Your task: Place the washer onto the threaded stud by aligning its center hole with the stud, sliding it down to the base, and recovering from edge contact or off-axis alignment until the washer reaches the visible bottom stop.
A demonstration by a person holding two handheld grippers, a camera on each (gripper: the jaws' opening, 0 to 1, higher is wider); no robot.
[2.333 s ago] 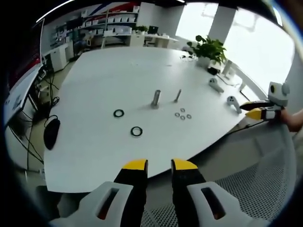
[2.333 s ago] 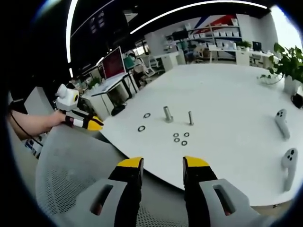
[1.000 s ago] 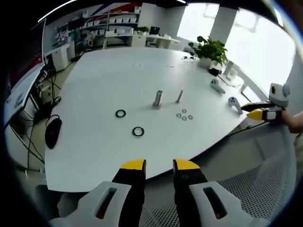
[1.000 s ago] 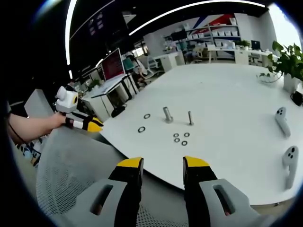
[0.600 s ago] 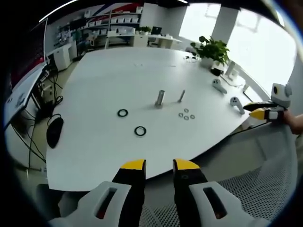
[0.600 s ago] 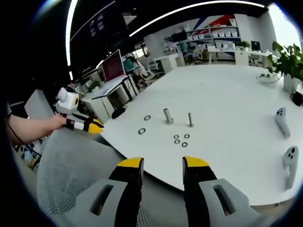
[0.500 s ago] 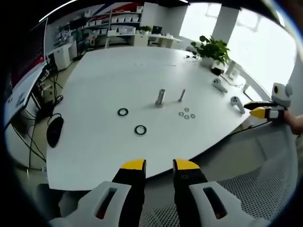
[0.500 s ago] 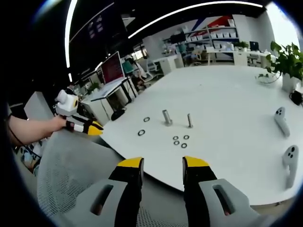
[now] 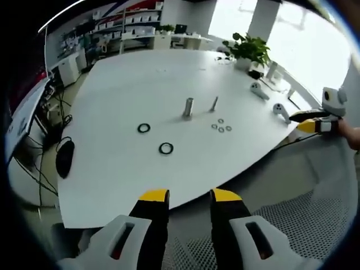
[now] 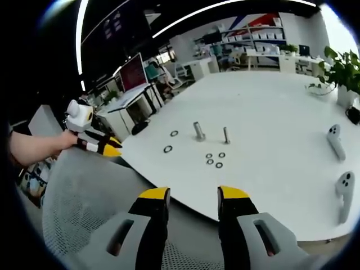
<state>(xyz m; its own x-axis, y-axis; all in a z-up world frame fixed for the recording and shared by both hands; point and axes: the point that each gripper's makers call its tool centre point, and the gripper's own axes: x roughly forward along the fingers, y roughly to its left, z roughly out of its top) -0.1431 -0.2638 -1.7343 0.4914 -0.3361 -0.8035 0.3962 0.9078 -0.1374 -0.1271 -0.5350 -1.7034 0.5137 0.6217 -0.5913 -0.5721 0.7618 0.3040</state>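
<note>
Progress was nil: I held left claw [image 9: 189, 196] and right claw [image 10: 190, 194] parted and empty, short of the desk [image 9: 135, 79]. Washers [image 10: 214, 160] lay loose beside the bare thin stud [image 10: 225, 134]; grasping, aligning, seating remained.

Your left gripper view looks from off the near edge across the white table [image 9: 129, 73], over a mesh chair back [image 9: 298, 219]. Your right gripper view faces that table [image 10: 270, 101] likewise, from farther right. Both share the two studs [image 9: 188, 107] [image 10: 198, 131], well away.
</note>
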